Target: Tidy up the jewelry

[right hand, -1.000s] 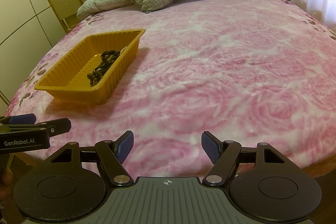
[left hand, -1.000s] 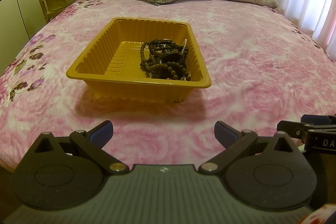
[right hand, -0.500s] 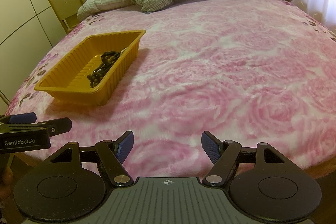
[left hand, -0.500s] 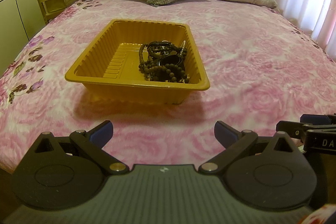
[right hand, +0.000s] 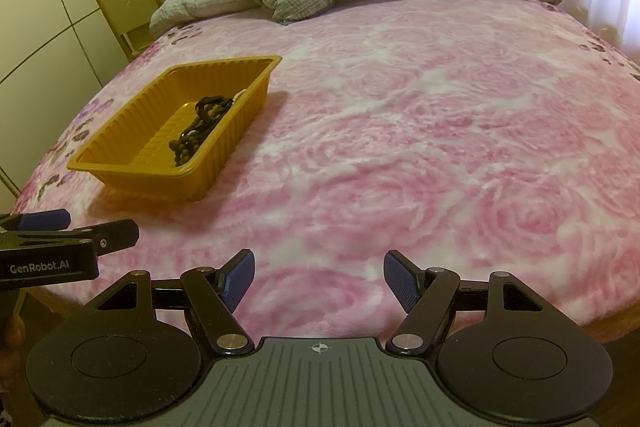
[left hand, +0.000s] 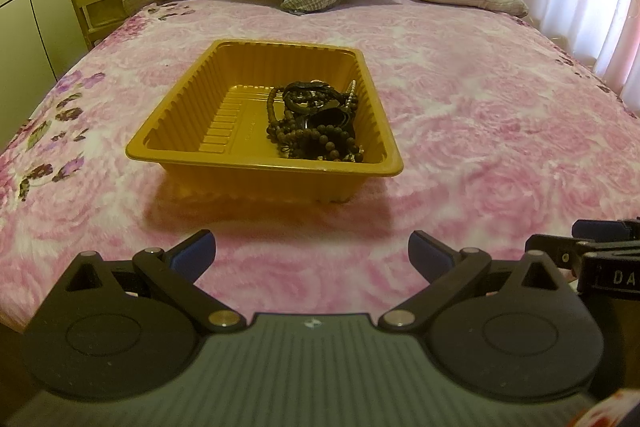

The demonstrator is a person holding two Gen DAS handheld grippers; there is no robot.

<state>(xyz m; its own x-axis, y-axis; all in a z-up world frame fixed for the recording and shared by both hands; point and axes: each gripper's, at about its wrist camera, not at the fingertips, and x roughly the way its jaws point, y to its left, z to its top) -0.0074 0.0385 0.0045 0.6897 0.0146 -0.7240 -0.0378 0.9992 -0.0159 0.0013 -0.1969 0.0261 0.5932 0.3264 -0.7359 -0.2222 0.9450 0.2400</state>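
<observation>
A tangle of beaded bracelets (left hand: 316, 123) lies in the right half of a yellow plastic tray (left hand: 180, 131) on the pink rose-print bed (right hand: 440, 147). Left hand-held gripper (left hand: 312, 259) and right hand-held gripper (right hand: 318, 279) hover near the bed's edge, jaws apart, empty

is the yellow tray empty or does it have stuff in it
Not empty. The yellow tray holds a tangled pile of dark beaded jewelry at its right end; the left part of its ribbed floor is bare.

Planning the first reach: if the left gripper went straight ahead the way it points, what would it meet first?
Probably the pink bedspread just short of the yellow tray; depth is hard to judge.
</observation>
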